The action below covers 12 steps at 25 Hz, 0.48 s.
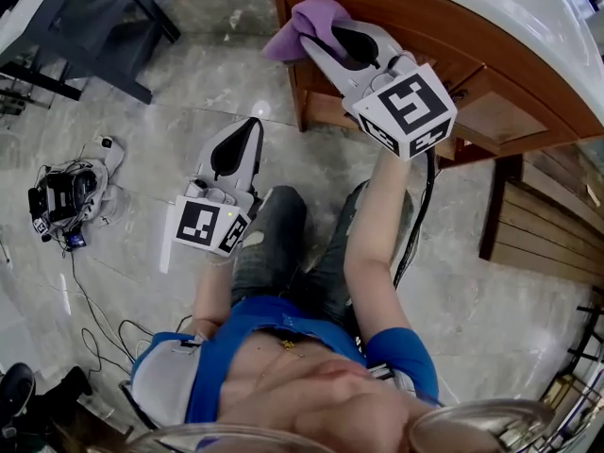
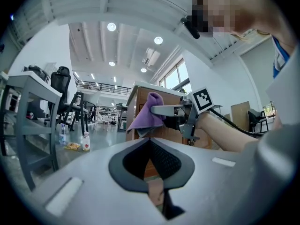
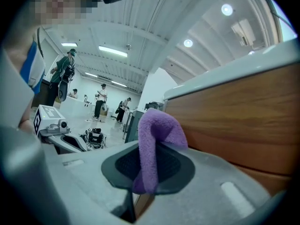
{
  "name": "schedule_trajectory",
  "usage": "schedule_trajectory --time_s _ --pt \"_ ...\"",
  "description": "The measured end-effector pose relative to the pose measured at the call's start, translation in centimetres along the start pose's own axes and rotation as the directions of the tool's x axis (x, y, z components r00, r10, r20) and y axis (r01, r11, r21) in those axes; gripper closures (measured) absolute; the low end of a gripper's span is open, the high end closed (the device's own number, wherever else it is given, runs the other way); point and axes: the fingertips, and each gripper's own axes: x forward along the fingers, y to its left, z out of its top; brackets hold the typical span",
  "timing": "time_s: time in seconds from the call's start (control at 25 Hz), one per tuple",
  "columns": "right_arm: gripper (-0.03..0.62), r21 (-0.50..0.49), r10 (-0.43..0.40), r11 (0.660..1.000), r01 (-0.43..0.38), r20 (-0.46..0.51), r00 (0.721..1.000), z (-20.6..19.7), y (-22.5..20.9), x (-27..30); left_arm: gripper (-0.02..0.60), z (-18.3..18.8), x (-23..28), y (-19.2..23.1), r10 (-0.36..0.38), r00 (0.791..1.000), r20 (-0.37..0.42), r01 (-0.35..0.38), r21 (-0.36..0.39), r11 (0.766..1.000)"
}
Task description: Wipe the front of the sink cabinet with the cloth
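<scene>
The bunched purple cloth (image 1: 304, 25) sits at the front corner of the wooden sink cabinet (image 1: 472, 59).

At the left end of the brown wooden sink cabinet front (image 1: 425, 26), under the white countertop (image 1: 528, 12): purple cloth (image 1: 307, 22), pinched at the tip of the right gripper (image 1: 321, 41). Lower and leftward, apart from the cabinet, above the grey tiled floor (image 1: 208, 74): left gripper (image 1: 247, 132). Farther left on the floor, black cabled electronics bundle (image 1: 66, 196); beyond it, at top left, dark metal table frame (image 1: 104, 26). Right of the cabinet, slatted wooden panel (image 1: 547, 225).
</scene>
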Motion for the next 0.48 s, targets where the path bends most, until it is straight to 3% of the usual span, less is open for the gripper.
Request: schedule_trajectory --time_s 0.48 --pt "0.537 -0.042 -0.011 0.999 0.011 0.012 1.000 0.5 1.4 2.6 0.583 0.2 -1.2 1.1 0.038 0.999 0.005 -0.038 -0.008 0.999"
